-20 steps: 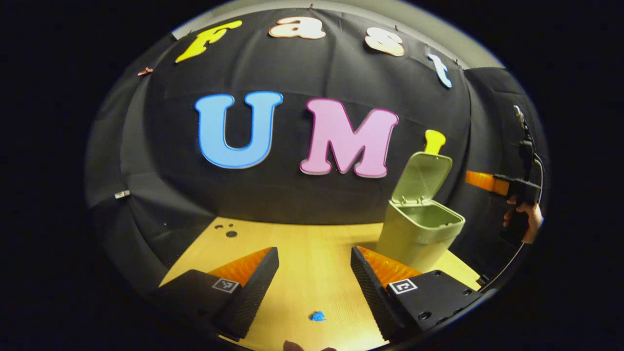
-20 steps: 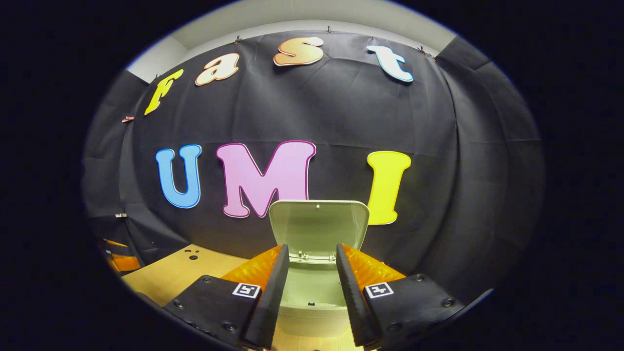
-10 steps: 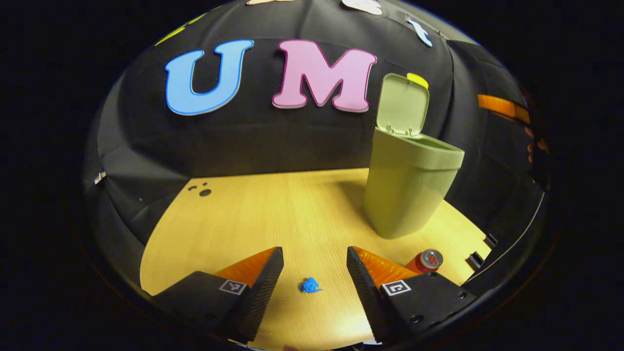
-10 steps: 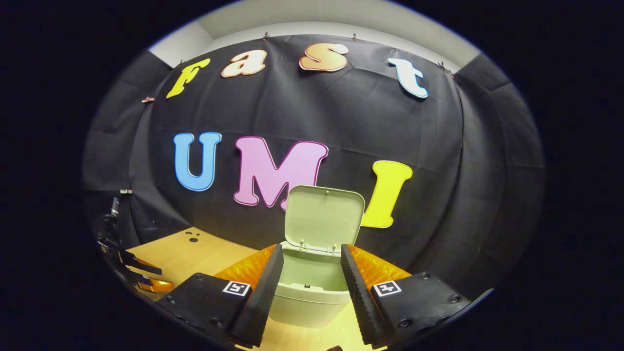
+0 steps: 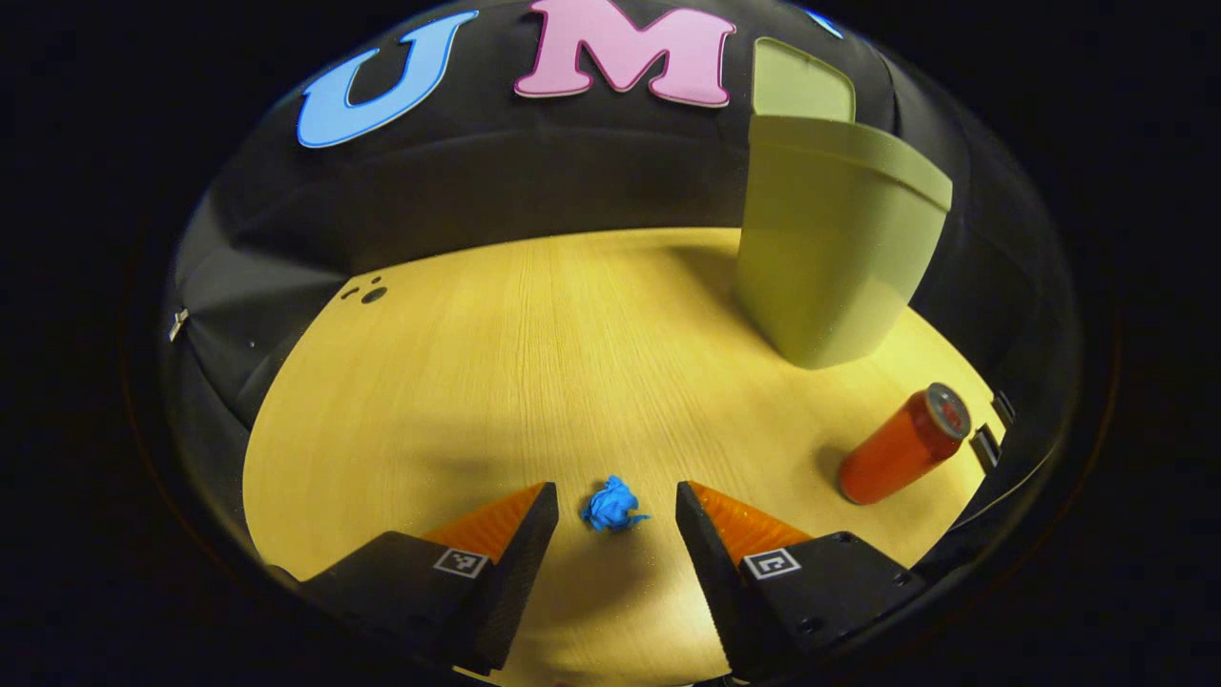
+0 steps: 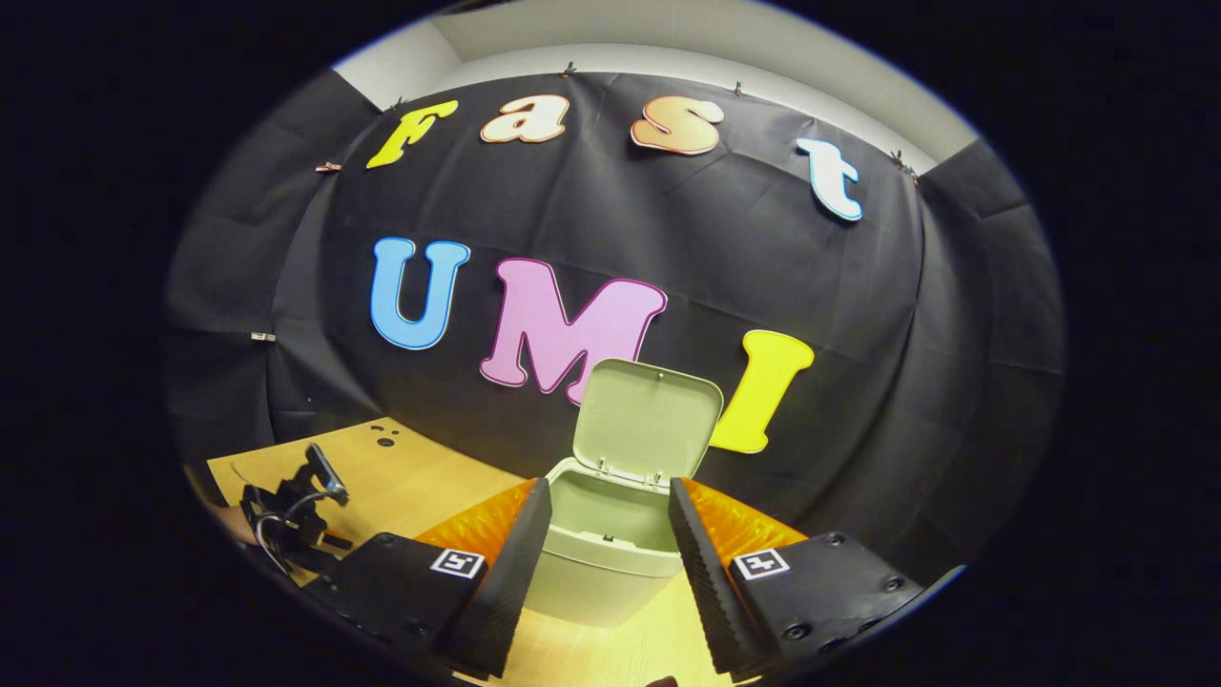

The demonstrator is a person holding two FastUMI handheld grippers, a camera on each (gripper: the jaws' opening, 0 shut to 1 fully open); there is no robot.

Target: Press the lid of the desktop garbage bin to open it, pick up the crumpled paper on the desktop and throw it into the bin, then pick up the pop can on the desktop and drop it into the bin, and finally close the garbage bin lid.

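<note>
Now the lid (image 6: 649, 420) of the green desktop garbage bin (image 5: 832, 258) stands raised, so the step in hand looks like the pickup of the crumpled paper (image 5: 611, 505). In the left gripper view the small blue wad lies on the wooden desktop (image 5: 534, 363), straight ahead of the left gripper (image 5: 616, 506) and level with its fingertips, between the two spread fingers and touching neither. The wad is roughly round, with no long axis to line up on, so the coming move turns mainly on lowering and closing squarely around it. Far and to the right stands the bin, and the red pop can (image 5: 904, 445) rests near right of the gripper, well apart from the paper; whether it stands or lies is hard to tell through the fisheye. In the right gripper view the right gripper (image 6: 610, 515) hangs before the bin's open mouth, fingers spread and holding nothing. By position, the left gripper is far nearer the paper.
</note>
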